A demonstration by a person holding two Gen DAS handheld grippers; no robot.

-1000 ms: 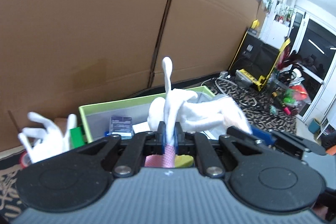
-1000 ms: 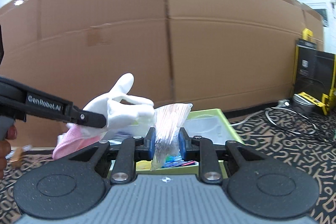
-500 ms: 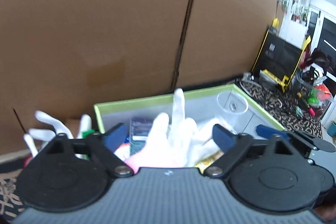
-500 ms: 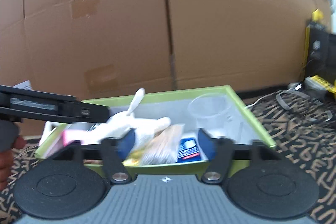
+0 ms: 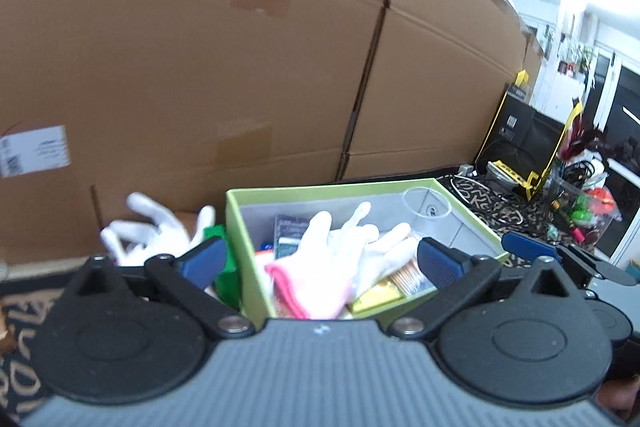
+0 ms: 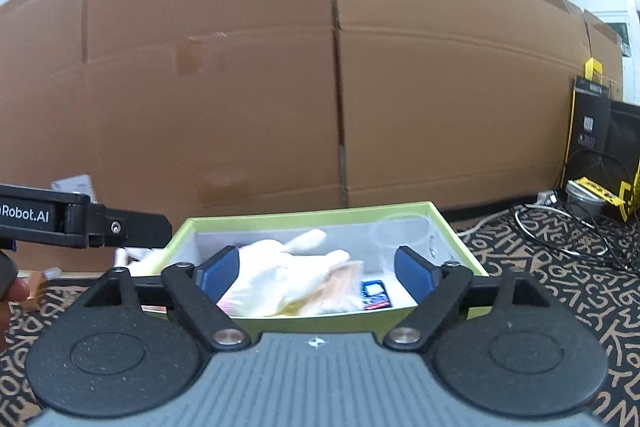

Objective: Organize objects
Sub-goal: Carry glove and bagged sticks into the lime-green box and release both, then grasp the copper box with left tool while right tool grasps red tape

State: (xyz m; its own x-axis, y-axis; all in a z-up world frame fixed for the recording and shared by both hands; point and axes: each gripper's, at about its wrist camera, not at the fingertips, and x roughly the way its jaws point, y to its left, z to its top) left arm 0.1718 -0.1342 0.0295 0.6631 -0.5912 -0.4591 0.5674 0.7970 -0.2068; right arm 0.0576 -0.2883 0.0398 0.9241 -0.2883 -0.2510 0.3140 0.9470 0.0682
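A green box (image 5: 460, 199) with a grey inside stands on the patterned floor. In it lies a white glove with a pink cuff (image 5: 320, 267). My left gripper (image 5: 320, 261) hangs over the box's near edge; its jaws are opening wide and touch nothing. A clear packet (image 6: 340, 287) rests in the box beside the glove (image 6: 280, 275). Just in front of it, my right gripper (image 6: 318, 273) is opening, its pads apart from the packet. A second white glove (image 5: 152, 235) lies outside, left of the box.
The box (image 6: 452, 231) also holds a clear cup (image 6: 404, 231), a blue card (image 6: 376, 293), a dark small pack (image 5: 290, 235) and a yellow packet (image 5: 376, 297). Big cardboard cartons (image 6: 320, 67) wall off the back. Cables (image 6: 560, 223) and clutter lie at right. A green block (image 5: 220, 267) sits by the box.
Both grippers went from shut to wide open. The left let go of the white glove and the right let go of the clear packet; both now lie in the green box.
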